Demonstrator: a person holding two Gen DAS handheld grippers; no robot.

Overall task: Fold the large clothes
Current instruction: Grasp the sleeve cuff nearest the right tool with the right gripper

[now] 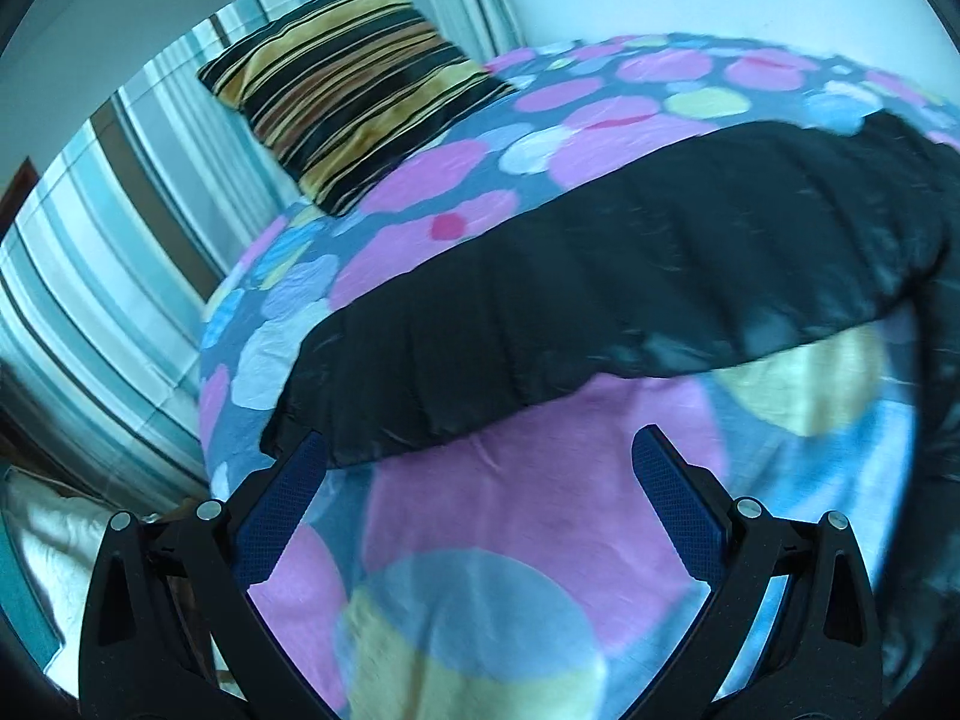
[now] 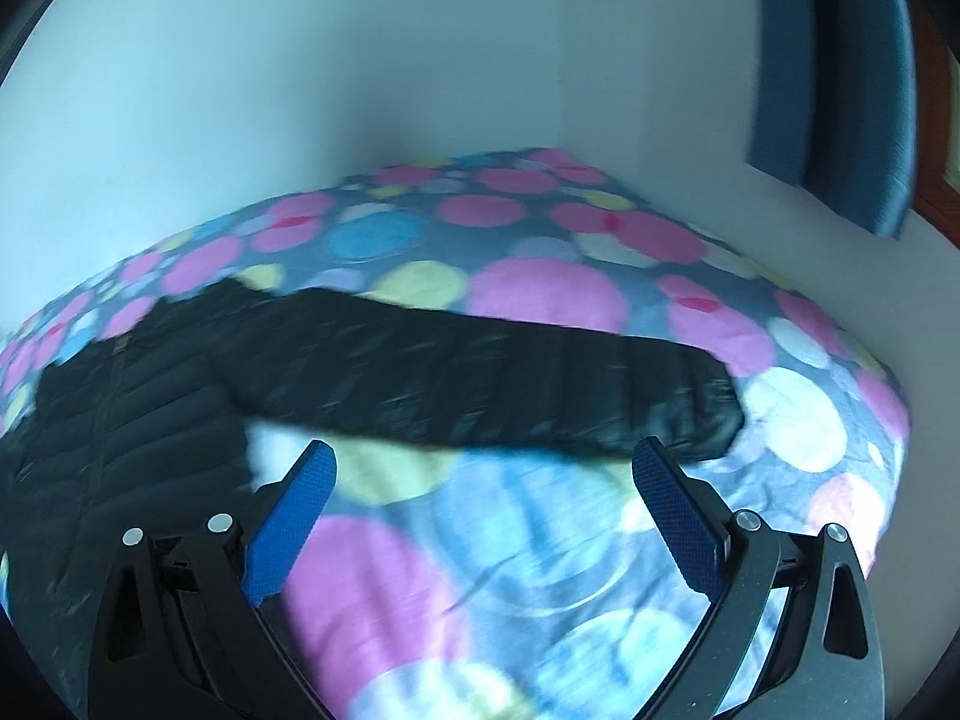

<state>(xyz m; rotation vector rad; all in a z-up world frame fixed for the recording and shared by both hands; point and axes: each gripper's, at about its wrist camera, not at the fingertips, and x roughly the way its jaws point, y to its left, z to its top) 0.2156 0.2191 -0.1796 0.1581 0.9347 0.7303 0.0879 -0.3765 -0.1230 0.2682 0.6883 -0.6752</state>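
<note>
Left gripper point(image 1: 480, 450) gapes wide, empty, black jacket point(image 1: 630, 300) at twelve o'clock. Right gripper point(image 2: 483, 462) equally spread, sleeve point(image 2: 480, 384) just ahead on the dotted bedspread point(image 2: 540, 288).

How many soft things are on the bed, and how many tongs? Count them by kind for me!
Black puffy jacket: 1
Striped pillow: 1
Spotty bed cover: 1
Tongs, both open: 2, left tongs, right tongs
Total: 5
</note>
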